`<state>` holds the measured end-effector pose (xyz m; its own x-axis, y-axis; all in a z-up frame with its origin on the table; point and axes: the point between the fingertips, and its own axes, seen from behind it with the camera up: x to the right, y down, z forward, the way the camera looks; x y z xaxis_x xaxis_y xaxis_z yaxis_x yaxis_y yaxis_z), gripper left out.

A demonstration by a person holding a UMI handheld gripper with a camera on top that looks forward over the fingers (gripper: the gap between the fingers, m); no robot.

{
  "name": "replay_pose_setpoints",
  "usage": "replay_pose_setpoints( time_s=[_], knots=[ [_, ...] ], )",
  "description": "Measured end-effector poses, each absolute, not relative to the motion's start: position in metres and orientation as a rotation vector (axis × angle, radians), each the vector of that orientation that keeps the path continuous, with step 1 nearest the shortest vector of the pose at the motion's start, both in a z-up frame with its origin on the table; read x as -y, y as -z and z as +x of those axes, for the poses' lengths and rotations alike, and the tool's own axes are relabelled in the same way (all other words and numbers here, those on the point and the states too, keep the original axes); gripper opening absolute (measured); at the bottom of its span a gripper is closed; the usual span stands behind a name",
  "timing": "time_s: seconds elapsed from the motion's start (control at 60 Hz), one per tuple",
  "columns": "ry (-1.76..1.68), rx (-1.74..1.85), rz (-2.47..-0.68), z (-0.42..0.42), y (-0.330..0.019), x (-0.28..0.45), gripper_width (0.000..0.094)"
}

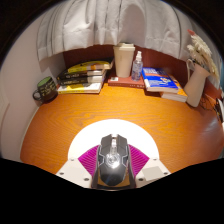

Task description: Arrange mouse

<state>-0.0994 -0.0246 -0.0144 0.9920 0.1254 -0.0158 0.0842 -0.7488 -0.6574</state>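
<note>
A black gaming mouse (112, 160) with grey trim sits between my fingers, its nose pointing away over the wooden desk (60, 125). My gripper (112, 165) is shut on the mouse, with the magenta pads (88, 157) pressing its left and right sides. A white rounded surface (112, 127) shows just beyond the mouse and around the pads. I cannot tell whether the mouse rests on it or hangs above it. The rear of the mouse is hidden.
Along the desk's far edge stand a dark mug (45, 90), stacked books (85, 78), a tan box (124, 58), a small bottle (137, 66), a blue book (160, 82) and a vase of flowers (197, 72). Curtains hang behind.
</note>
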Motion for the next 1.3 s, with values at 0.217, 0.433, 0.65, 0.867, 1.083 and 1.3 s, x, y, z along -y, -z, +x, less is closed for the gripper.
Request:
replay_pose_setpoints(
  time_s=[0.217,0.433,0.65,0.867,1.083,1.3],
  knots=[
    [-0.070,0.152,-2.428,-0.100,0.018,0.024,0.0640],
    [0.012,0.114,-2.375,-0.087,-0.039,0.037,0.0862],
    [-0.032,0.041,-2.243,-0.093,-0.146,0.089,0.0858],
    [-0.022,0.025,-2.166,-0.096,-0.213,0.158,0.0855],
    [-0.011,0.019,-2.156,-0.099,-0.222,0.207,0.0853],
    [-0.011,0.036,-2.147,-0.107,-0.225,0.225,0.0855]
  ],
)
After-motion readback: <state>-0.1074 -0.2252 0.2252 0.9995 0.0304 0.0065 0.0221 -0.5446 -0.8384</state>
